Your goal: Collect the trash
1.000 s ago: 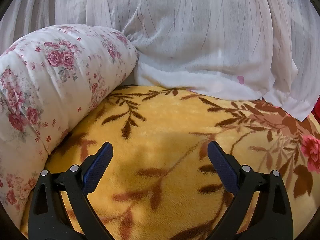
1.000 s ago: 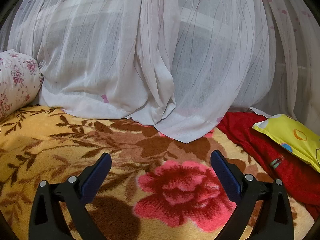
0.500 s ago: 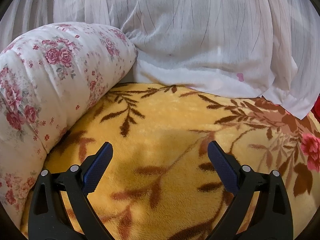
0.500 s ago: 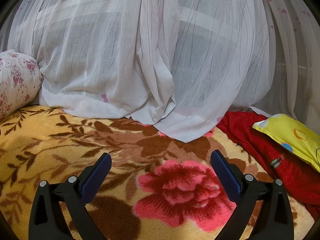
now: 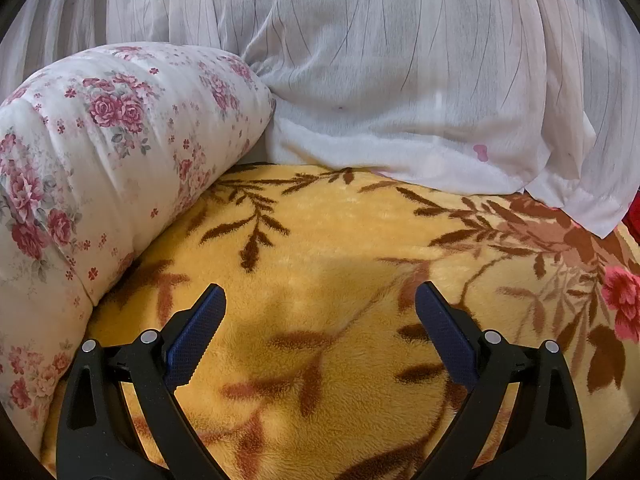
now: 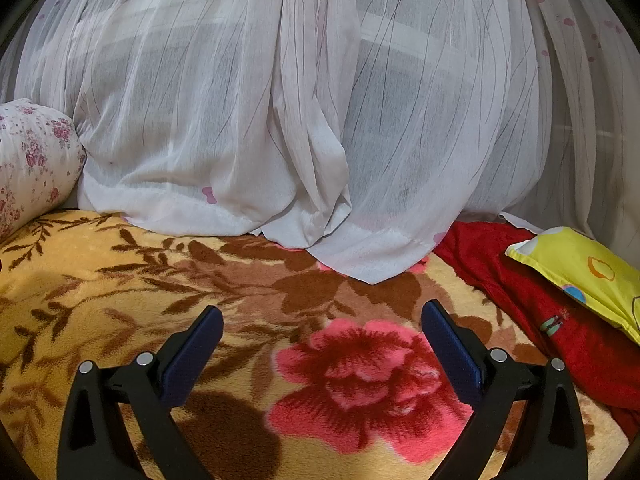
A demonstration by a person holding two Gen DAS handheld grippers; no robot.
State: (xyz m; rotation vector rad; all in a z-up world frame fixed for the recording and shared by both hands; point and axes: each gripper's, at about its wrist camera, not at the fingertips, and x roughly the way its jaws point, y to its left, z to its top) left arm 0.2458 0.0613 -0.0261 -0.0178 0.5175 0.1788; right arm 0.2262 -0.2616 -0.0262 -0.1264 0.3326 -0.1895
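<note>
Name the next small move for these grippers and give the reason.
Probably pan both to search: the left gripper and right gripper are open and empty over the blanket, and no trash shows in either view.

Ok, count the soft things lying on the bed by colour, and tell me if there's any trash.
Yellow floral blanket: 1
White rose-print quilt: 1
Red cloth: 1
Yellow pillow: 1
White curtain: 1
Trash: 0 in view
Total: 5

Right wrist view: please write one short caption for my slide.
Open right gripper above a floral blanket, facing a sheer curtain; no trash visible.
</note>
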